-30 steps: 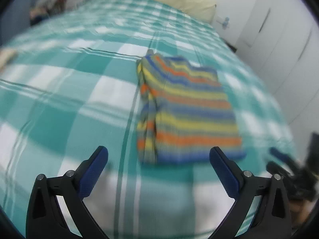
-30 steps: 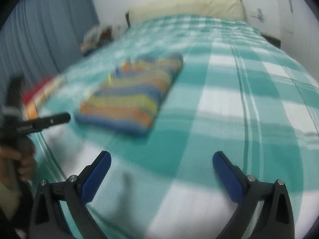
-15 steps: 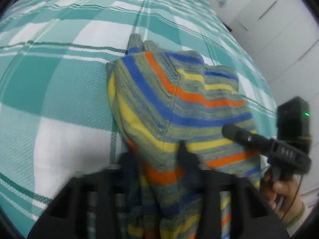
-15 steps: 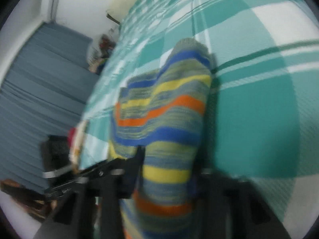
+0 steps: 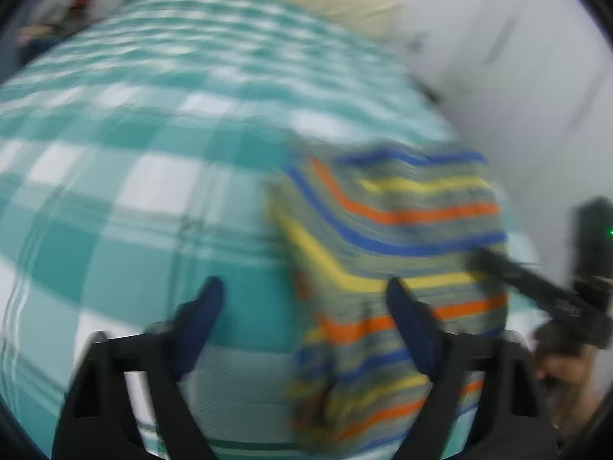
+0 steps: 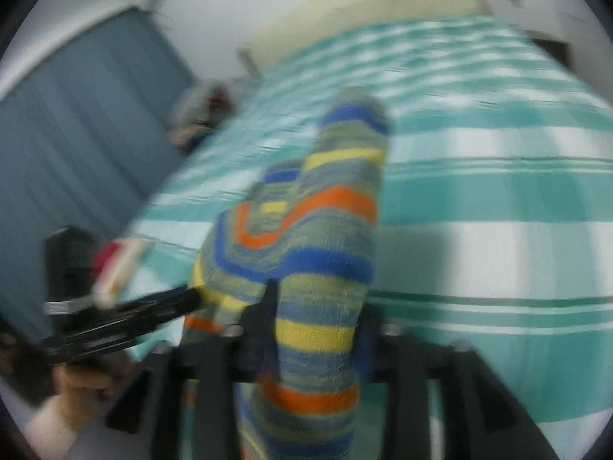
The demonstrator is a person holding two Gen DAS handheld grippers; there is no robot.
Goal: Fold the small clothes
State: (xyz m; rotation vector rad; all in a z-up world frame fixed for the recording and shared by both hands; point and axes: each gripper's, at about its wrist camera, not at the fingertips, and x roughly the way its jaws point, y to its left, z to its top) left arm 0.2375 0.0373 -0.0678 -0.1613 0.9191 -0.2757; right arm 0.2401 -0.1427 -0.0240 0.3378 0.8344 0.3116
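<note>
Right gripper (image 6: 314, 329) clamped tight on near edge of striped knit garment (image 6: 306, 207), lifted off teal checked bedspread (image 6: 498, 199), long axis running away from jaws toward headboard (image 6: 367, 11). Left gripper (image 5: 302, 322) jaws wide apart, holding nothing; garment (image 5: 390, 230) sits to its right, overlapping right finger (image 5: 412, 329), contact not discernible through motion blur. Likely next: left needs a shift right to pinch other near corner; right is the arm in control.

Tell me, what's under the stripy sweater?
Under the stripy sweater is the green-and-white checked bedspread. The right gripper pinches its near edge. Whatever lies directly beneath the knit is covered.
</note>
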